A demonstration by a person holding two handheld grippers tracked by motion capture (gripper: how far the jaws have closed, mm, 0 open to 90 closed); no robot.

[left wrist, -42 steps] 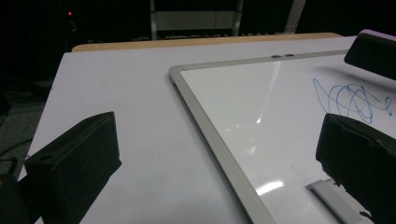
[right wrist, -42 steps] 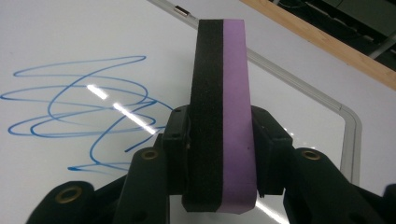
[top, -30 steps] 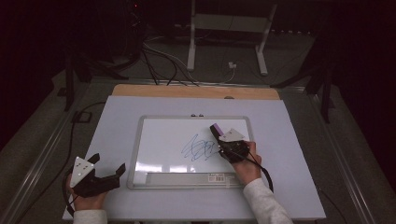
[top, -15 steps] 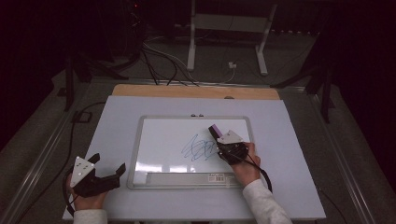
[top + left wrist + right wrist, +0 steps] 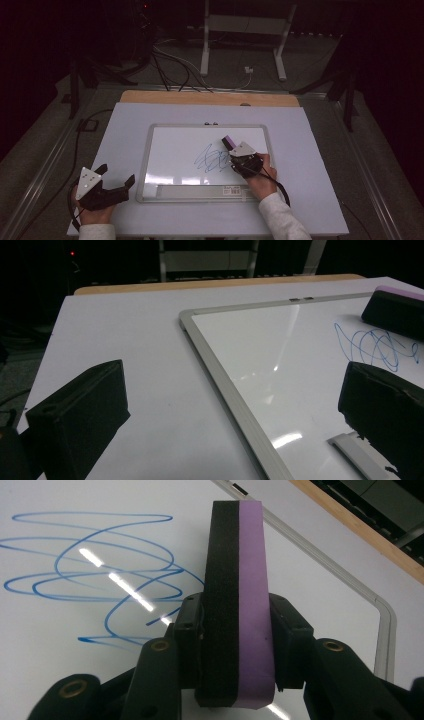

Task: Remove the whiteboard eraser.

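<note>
Purple-black eraser (image 5: 237,610) clamped in right tongs (image 5: 235,630), hiding pt of blue scribble (image 5: 95,575)

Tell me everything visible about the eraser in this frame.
The eraser is a slim block in two layers: a black pad on one side, a purple, foam-like back on the other. It stands on edge, clamped at its lower part between the jaws of the right claw, its far end pointing out past them. It is over the whiteboard, right beside the blue scribble; whether it touches the surface I cannot tell.
</note>
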